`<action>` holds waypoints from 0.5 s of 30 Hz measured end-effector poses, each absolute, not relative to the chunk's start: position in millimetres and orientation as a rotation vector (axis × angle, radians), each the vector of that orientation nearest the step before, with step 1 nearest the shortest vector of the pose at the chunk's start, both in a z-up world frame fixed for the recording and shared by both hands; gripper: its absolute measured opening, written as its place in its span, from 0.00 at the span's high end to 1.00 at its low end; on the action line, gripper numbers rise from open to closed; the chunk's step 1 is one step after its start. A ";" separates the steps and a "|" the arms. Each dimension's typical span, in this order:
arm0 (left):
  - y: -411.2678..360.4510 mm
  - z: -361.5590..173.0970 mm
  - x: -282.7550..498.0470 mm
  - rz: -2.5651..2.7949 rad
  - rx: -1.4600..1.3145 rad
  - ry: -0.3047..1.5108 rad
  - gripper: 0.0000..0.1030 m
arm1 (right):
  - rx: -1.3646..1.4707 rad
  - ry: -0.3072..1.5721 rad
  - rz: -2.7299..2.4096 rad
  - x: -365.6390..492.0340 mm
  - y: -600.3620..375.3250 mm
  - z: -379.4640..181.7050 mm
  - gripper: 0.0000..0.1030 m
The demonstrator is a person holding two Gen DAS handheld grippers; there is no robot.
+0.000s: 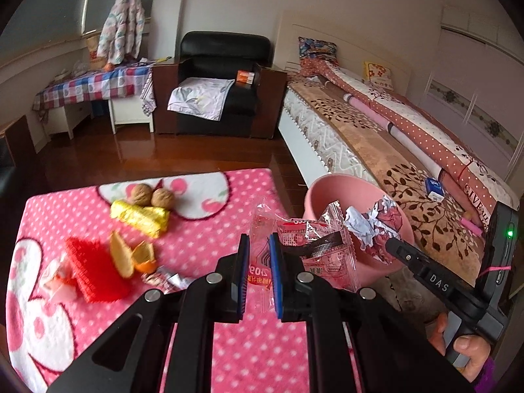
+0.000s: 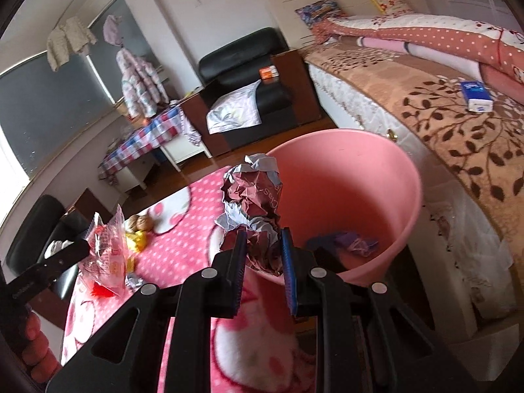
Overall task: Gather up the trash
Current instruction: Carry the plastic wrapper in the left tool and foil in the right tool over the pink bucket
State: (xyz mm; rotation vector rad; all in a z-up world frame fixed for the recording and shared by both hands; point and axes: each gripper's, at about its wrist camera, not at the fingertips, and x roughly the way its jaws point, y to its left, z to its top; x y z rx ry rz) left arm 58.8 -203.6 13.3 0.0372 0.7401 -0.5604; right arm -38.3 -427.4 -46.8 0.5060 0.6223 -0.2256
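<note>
A clear plastic wrapper (image 1: pixel 288 249) printed in red is being pinched between the nearly closed jaws of the left gripper (image 1: pixel 259 258), which is being held above the counter (image 1: pixel 229 209) under its pink dotted cloth. A crumpled foil wrapper (image 2: pixel 253 203), maroon and silver, is being squeezed between the narrow jaws of the right gripper (image 2: pixel 262 255), just beside the near rim of the pink bin (image 2: pixel 347 177). The bin is standing between the counter and the bed (image 2: pixel 442 124), and some purple scrap (image 2: pixel 353 244) is lying on its bottom. Still lying on the counter are two walnuts (image 1: pixel 150 195), a yellow foil packet (image 1: pixel 140 217), pieces of orange peel (image 1: pixel 131 257), a red bristly piece (image 1: pixel 90 268) and a small silver wrapper (image 1: pixel 167 280). The right gripper's handle is being gripped by a hand (image 1: pixel 465 347) at the lower right of the left wrist view.
</note>
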 end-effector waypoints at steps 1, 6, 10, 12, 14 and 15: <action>-209.1 13.3 60.6 -0.561 0.044 0.737 0.89 | 0.505 0.625 -0.242 -38.0 -431.4 -48.0 0.79; -240.7 10.6 72.4 -0.573 0.072 0.736 0.89 | 0.489 0.634 -0.301 -33.4 -446.8 -52.1 0.79; -266.7 5.6 77.2 -0.587 0.103 0.729 0.89 | 0.489 0.643 -0.330 -29.9 -458.0 -57.7 0.79; -282.3 2.6 79.3 -0.592 0.132 0.720 0.89 | 0.488 0.649 -0.341 -28.4 -462.8 -61.3 0.79; -293.9 -0.4 80.7 -0.598 0.152 0.714 0.89 | 0.487 0.653 -0.349 -26.8 -466.0 -63.9 0.79; -299.6 -2.2 81.1 -0.599 0.164 0.711 0.89 | 0.487 0.655 -0.352 -25.7 -467.8 -65.2 0.79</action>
